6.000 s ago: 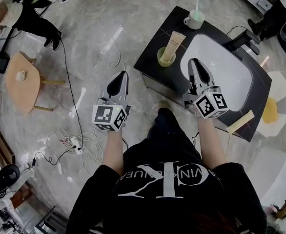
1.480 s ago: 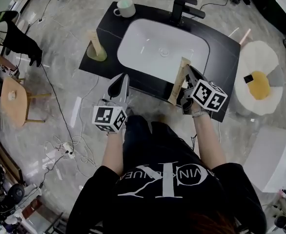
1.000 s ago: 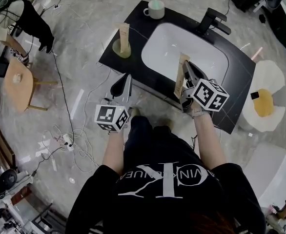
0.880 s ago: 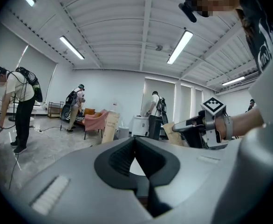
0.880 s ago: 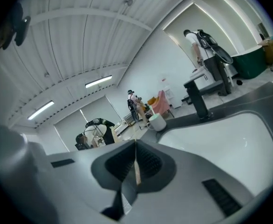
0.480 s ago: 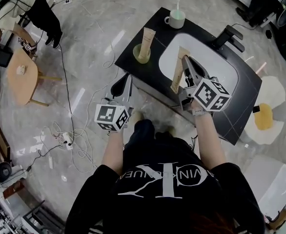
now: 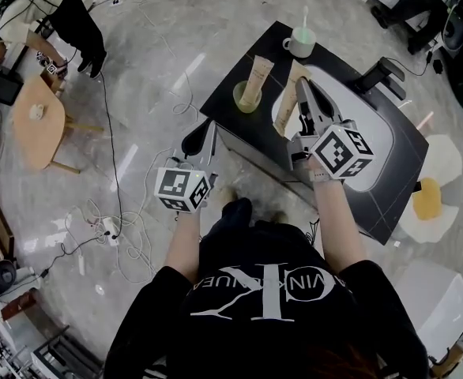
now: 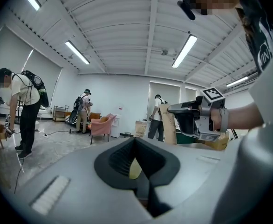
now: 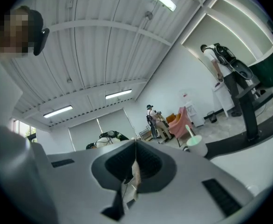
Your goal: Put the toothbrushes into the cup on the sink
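A white cup (image 7: 300, 43) with a mint inside stands at the back corner of the black sink counter (image 7: 389, 188), one toothbrush (image 7: 304, 18) upright in it. It also shows in the right gripper view as the cup (image 9: 191, 142). My right gripper (image 7: 302, 84) is shut on a flat beige pack (image 7: 284, 109), held upright over the basin's (image 7: 378, 136) left rim, just right of a green cup (image 7: 246, 99) holding a beige tube (image 7: 257, 76). A thin strip of the pack (image 9: 133, 178) shows between the jaws. My left gripper (image 7: 207, 126) hangs shut and empty in front of the counter.
A black faucet (image 7: 382, 73) stands behind the basin. On the floor are a round wooden table (image 7: 38, 125) at left, cables (image 7: 113, 227), a yellow thing on a white mat (image 7: 427, 198) at right and a white box (image 7: 445, 290). Several people (image 8: 22, 106) stand around the room.
My right gripper has carried the beige pack from the counter's front edge across the basin toward the two cups at the back left. The left gripper has kept its place.
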### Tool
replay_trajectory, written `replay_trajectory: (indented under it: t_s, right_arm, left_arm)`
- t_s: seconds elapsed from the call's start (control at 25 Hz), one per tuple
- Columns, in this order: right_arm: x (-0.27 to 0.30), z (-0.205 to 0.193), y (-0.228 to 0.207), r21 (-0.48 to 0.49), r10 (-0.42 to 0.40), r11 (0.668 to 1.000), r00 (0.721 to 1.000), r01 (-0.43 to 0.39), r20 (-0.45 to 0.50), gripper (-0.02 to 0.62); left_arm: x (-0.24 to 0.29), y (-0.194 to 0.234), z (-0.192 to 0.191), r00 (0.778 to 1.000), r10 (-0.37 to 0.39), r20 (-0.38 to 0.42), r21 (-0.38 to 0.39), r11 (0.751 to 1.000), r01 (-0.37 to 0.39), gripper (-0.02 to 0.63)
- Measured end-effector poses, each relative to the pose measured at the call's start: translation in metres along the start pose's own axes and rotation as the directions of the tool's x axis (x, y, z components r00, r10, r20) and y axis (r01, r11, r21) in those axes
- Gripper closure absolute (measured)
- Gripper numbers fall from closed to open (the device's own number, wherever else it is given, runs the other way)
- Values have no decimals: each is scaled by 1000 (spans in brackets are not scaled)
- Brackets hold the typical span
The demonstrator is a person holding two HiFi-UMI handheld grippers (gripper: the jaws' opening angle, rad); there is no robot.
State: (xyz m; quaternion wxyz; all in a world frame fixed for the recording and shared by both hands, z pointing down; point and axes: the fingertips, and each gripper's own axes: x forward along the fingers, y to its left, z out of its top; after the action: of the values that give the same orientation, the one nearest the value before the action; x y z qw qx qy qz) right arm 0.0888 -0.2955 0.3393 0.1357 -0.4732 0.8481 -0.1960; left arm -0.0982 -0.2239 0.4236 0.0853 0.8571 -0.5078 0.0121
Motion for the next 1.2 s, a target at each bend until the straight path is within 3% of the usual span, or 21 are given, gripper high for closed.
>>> replay_trajectory:
  t_s: [0.56, 1.2]
  right_arm:
    - [67, 10, 32, -54, 37, 998, 996, -33, 82, 581]
    - [106, -34, 27, -122, 17, 993, 998, -9, 67, 581]
  left_arm:
    - [20, 53, 6, 999, -37, -10, 8, 999, 37, 594]
    - [31, 93, -9, 995, -72, -64, -5, 997, 72, 594]
